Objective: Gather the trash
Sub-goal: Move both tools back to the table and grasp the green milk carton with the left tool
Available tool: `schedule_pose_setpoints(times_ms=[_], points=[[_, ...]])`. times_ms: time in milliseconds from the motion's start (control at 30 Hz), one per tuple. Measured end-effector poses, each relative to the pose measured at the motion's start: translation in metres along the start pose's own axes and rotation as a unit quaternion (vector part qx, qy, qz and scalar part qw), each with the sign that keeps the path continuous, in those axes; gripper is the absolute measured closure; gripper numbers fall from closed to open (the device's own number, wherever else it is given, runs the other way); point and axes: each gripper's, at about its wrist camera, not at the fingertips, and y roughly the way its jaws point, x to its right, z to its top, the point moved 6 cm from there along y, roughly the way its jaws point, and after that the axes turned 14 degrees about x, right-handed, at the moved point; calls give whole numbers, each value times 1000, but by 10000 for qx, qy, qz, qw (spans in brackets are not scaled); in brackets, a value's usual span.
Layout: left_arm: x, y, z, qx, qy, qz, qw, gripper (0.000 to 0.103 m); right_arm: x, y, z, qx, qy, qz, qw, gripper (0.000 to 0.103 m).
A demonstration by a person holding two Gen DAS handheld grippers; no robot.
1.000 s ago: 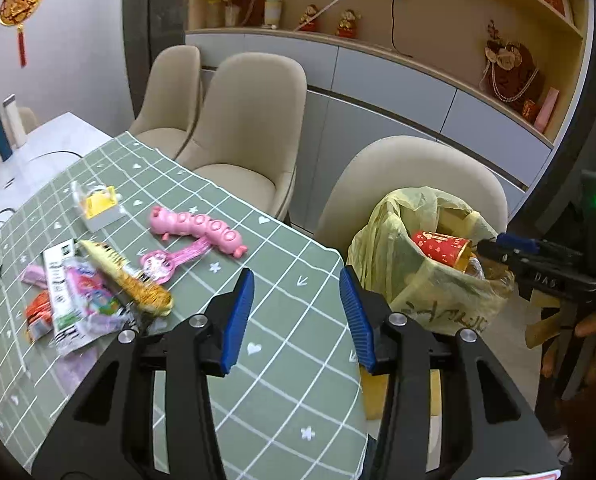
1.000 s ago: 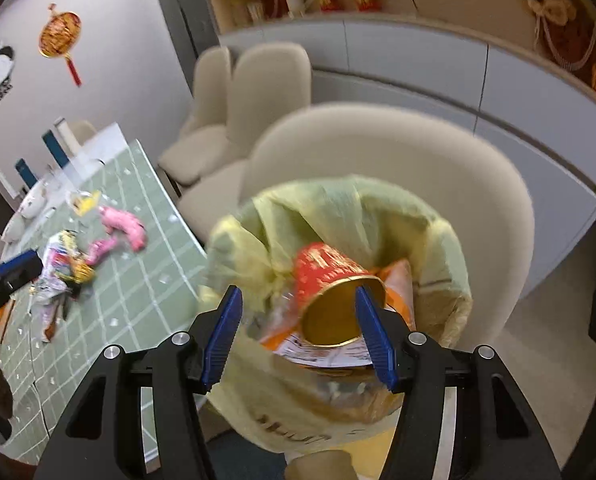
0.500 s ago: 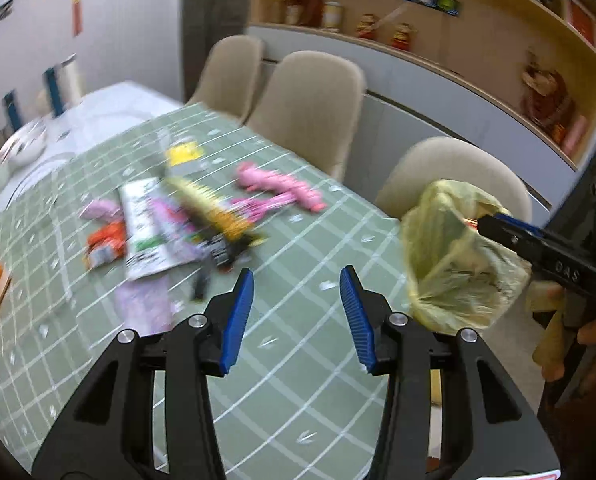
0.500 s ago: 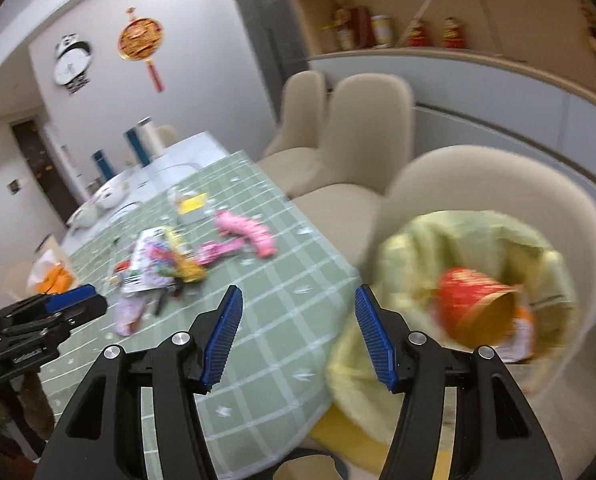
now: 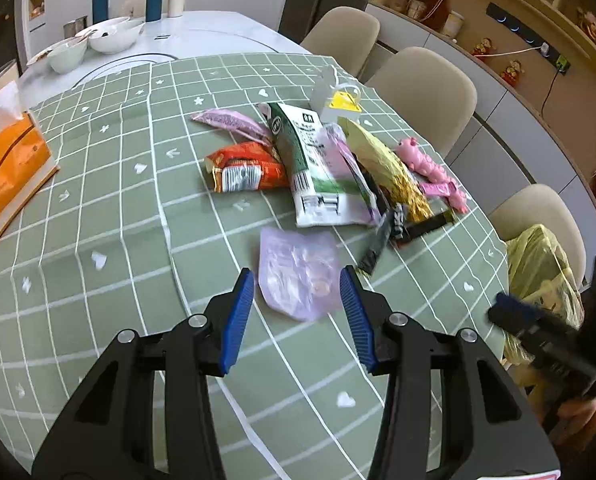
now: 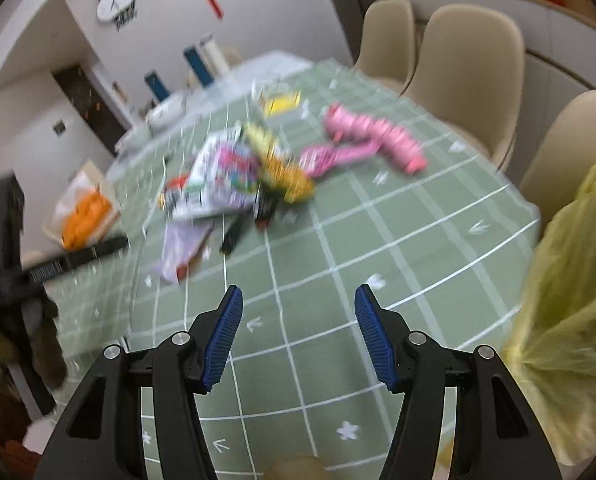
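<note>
Several wrappers lie in a heap on the green checked tablecloth [image 5: 109,216]: a lilac pouch [image 5: 298,276], a red packet [image 5: 245,168], a white and green bag [image 5: 314,168], a gold wrapper [image 5: 382,168]. My left gripper [image 5: 295,284] hovers open just in front of the lilac pouch, nothing between its blue pads. My right gripper [image 6: 295,304] is open and empty over bare cloth, the heap [image 6: 233,176] blurred beyond it. The yellow trash bag [image 6: 570,280] hangs at the table's right edge [image 5: 538,276].
A pink toy [image 5: 426,164] and a yellow-topped box [image 5: 342,100] lie behind the heap. An orange tissue pack [image 5: 5,160] sits at the left. Bowls [image 5: 97,40] and bottles stand on the white table end. Beige chairs [image 5: 426,92] line the far side.
Both grippers have swung left from the yellow bag over to the table and come down toward the wrappers. The bag now sits at the right edge of both views. Jaws unchanged.
</note>
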Motion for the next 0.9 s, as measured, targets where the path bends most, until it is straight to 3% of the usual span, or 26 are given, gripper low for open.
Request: schedule_pose_setpoints(times_ms=[200, 367, 600, 667, 800, 833, 900], points=[[3, 26, 25, 94, -98, -597, 9981, 60, -4, 24, -9, -191, -166, -139, 9996, 48], [1, 70, 53, 103, -169, -424, 9989, 58, -2, 33, -14, -336, -211, -198, 9990, 48], [4, 131, 62, -440, -306, -150, 9984, 58, -1, 34, -14, -343, -57, -264, 9990, 48], [6, 137, 58, -589, -393, -215, 9973, 67, 1, 34, -14, -313, 107, -301, 9990, 48], [8, 132, 53, -605, -347, -358, 9969, 73, 5, 34, -11, -266, 369, -235, 9987, 48], [8, 126, 52, -582, -312, -405, 9970, 82, 3, 35, -10, -322, 201, -194, 9991, 48], [6, 114, 47, -587, -334, -485, 9965, 85, -2, 38, -10, -435, -288, -247, 9983, 48]])
